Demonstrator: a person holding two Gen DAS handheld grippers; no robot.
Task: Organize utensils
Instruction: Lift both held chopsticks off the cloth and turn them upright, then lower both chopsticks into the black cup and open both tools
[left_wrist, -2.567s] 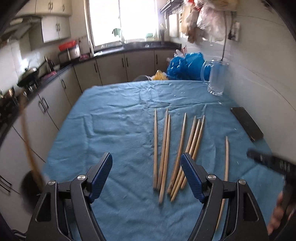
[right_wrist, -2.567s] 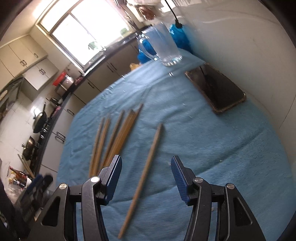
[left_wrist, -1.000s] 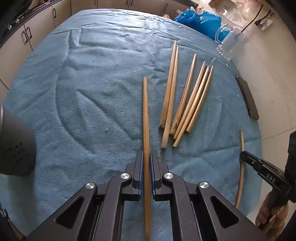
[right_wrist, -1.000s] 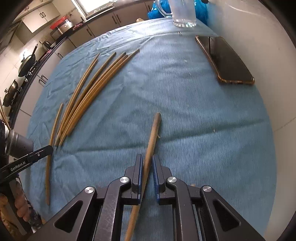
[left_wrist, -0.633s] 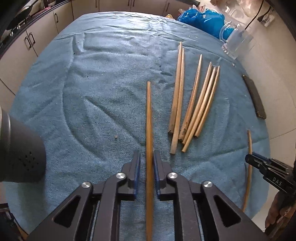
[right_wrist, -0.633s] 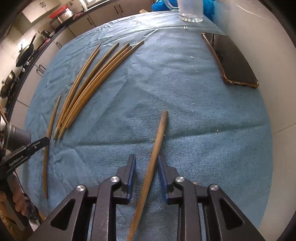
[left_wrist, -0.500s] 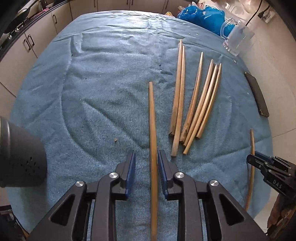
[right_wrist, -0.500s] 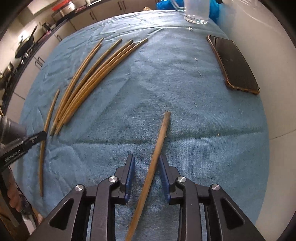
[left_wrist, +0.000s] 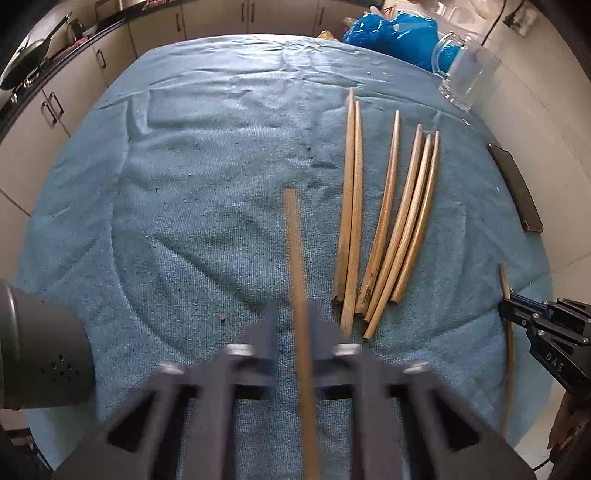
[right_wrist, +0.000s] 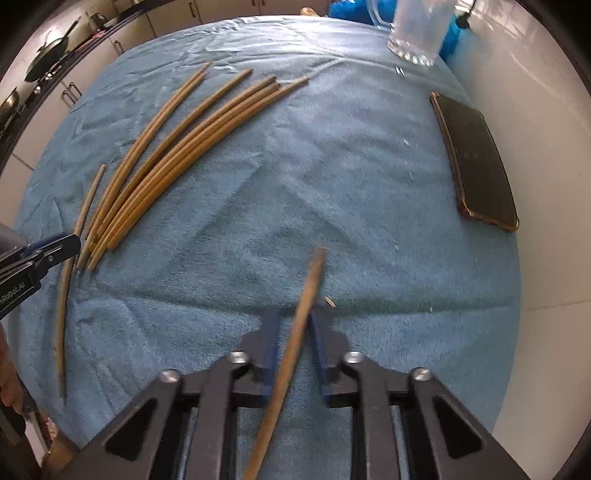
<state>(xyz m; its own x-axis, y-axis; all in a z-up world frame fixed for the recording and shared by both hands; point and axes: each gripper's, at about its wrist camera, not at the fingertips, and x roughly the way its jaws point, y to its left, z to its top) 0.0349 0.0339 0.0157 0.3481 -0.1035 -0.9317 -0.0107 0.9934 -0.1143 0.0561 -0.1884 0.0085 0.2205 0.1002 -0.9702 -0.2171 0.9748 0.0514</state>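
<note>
Several wooden chopsticks (left_wrist: 384, 229) lie side by side on the blue cloth, also in the right wrist view (right_wrist: 177, 147). My left gripper (left_wrist: 297, 325) has its jaws slightly apart around one chopstick (left_wrist: 295, 251) that lies between them; the view is blurred. My right gripper (right_wrist: 293, 328) also has its jaws slightly apart around a single chopstick (right_wrist: 308, 288) near the table's right edge. The left gripper shows in the right wrist view (right_wrist: 44, 254), and the right one in the left wrist view (left_wrist: 532, 314).
A dark perforated holder (left_wrist: 37, 354) stands at the near left. A glass mug (left_wrist: 465, 77) and a blue bag (left_wrist: 388, 33) sit at the far right. A phone (right_wrist: 476, 162) lies along the right edge by the white wall.
Both grippers closed on their chopsticks about a second ago, then opened a little. Both have since pulled back slightly, and the chopsticks lie between the jaws.
</note>
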